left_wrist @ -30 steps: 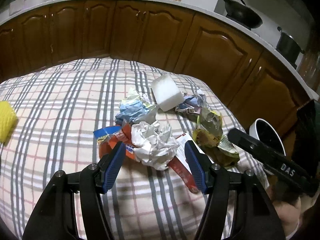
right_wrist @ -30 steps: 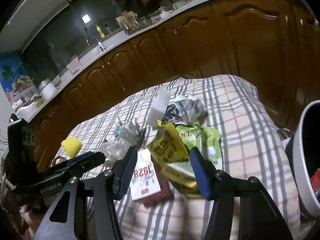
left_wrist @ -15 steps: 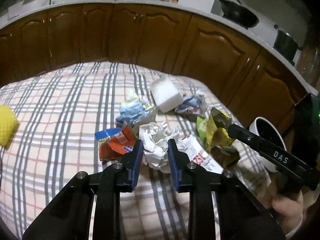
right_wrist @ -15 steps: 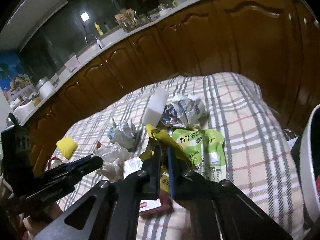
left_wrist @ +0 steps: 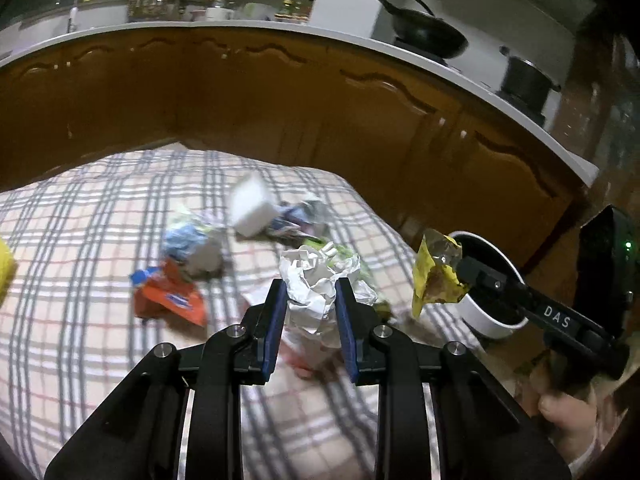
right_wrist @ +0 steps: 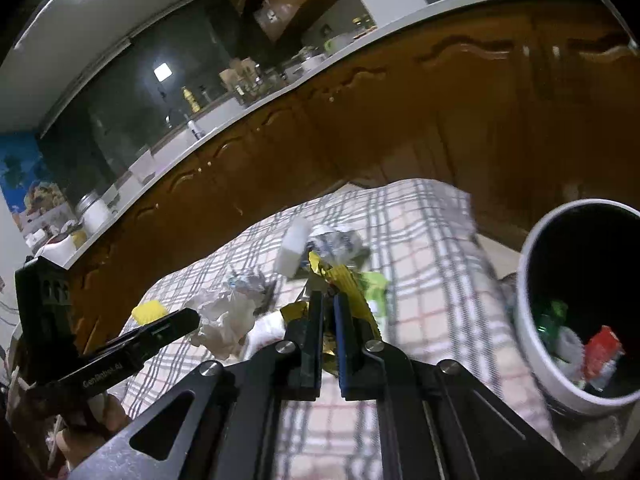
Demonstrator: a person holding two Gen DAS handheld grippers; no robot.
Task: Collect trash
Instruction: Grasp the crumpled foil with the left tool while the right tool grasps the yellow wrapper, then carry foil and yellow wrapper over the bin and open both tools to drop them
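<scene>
Paper, a crumpled white ball point(left_wrist: 310, 280), is sitting pinched between the blue pads of my left tool point(left_wrist: 311, 300), and I am holding it raised above the plaid tablecloth point(left_wrist: 80, 240) of the table. In the right wrist view the same paper ball point(right_wrist: 224, 320) is showing just beyond the tip of that tool. My right tool point(right_wrist: 327, 308) is gripping a yellow snack wrapper point(right_wrist: 344, 280); its fingers are nearly together with the crinkled foil squeezed between them. From the left wrist view that wrapper point(left_wrist: 436, 276) is hanging in the air at the right edge of the table, just in front of the white trash bin point(left_wrist: 486, 320).

The bin point(right_wrist: 532, 320) is standing off the right side of the table, lower than the tabletop, and I am seeing a red packet point(right_wrist: 602, 354), something green point(right_wrist: 554, 316) and white scraps lying inside it.

On the cloth more trash is lying: an orange and blue wrapper point(left_wrist: 168, 300) at near left, a blue and white crumpled bag point(left_wrist: 192, 244) just beyond it, a white foam block point(left_wrist: 252, 208) farther away, and a crumpled printed wrapper point(left_wrist: 300, 220) touching the block's right side. A green packet point(right_wrist: 374, 292) is lying under my right tool's wrapper. A yellow sponge point(right_wrist: 149, 312) is resting at the far left. Wooden cabinets point(left_wrist: 280, 96) are running behind the table, with a black wok point(left_wrist: 428, 36) and a dark pot point(left_wrist: 524, 80) on the worktop above.
</scene>
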